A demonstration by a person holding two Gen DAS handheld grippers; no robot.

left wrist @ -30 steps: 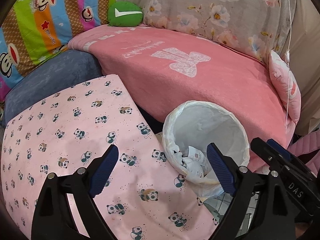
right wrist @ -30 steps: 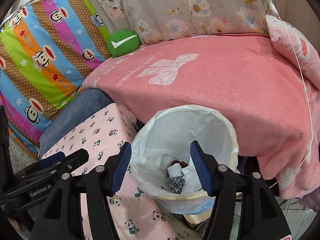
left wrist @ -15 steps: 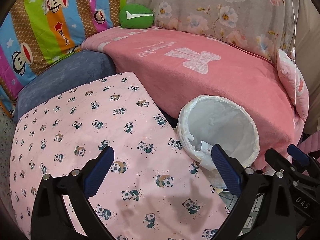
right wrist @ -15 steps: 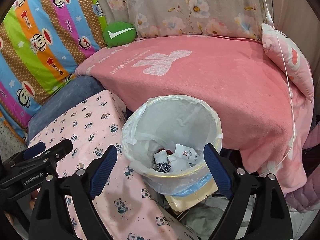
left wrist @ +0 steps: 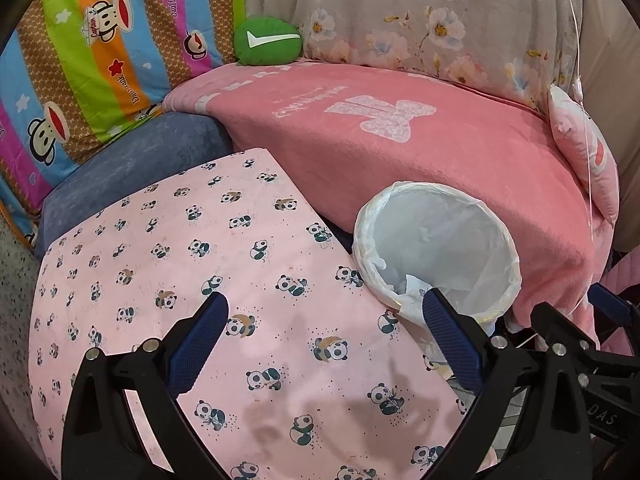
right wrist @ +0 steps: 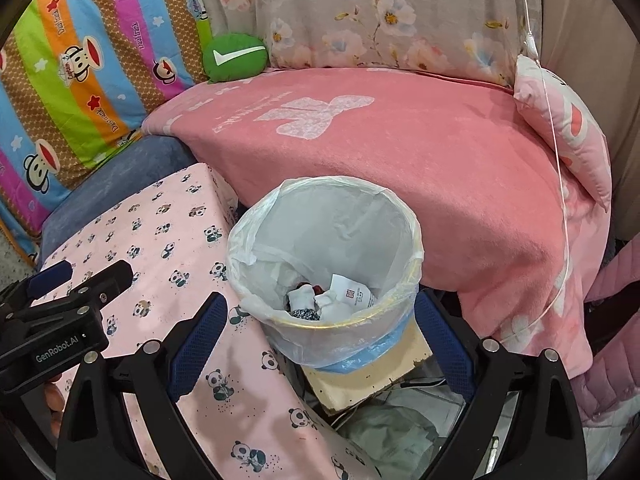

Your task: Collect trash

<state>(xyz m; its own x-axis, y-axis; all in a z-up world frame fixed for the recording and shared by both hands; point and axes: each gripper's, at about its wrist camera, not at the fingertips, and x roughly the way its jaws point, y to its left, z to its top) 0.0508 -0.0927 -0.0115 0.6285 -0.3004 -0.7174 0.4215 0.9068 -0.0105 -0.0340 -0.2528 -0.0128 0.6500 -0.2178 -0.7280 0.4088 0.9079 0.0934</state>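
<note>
Two grippers show, both spread wide with nothing between their blue pads. The left gripper (left wrist: 324,320) hangs over the counter (left wrist: 168,264), which is covered in a pink cloth printed with pandas; its right finger (left wrist: 448,336) crosses in front of the near rim of the trash bin (left wrist: 472,240). The right gripper (right wrist: 322,316) sits just in front of that bin (right wrist: 328,220), one finger to each side of its lower wall, without touching it as far as can be told.

A thin white plastic liner (right wrist: 256,248) is folded over the bin's rim. At the bottom lies the trash (right wrist: 332,298): crumpled white scraps, a printed label, and a small dark red bit. The bin stands on a pale block (right wrist: 368,376) beside the counter's right edge and close against a pink blanket (right wrist: 420,160) draped over the seat behind.

Farther back lean a green cushion with a white tick (right wrist: 234,62), a striped monkey-print quilt (right wrist: 80,60), and a grey floral cloth (right wrist: 380,16). A pink pillow (right wrist: 568,132) rests at the right, with a white cord (right wrist: 558,152) hanging across it.
</note>
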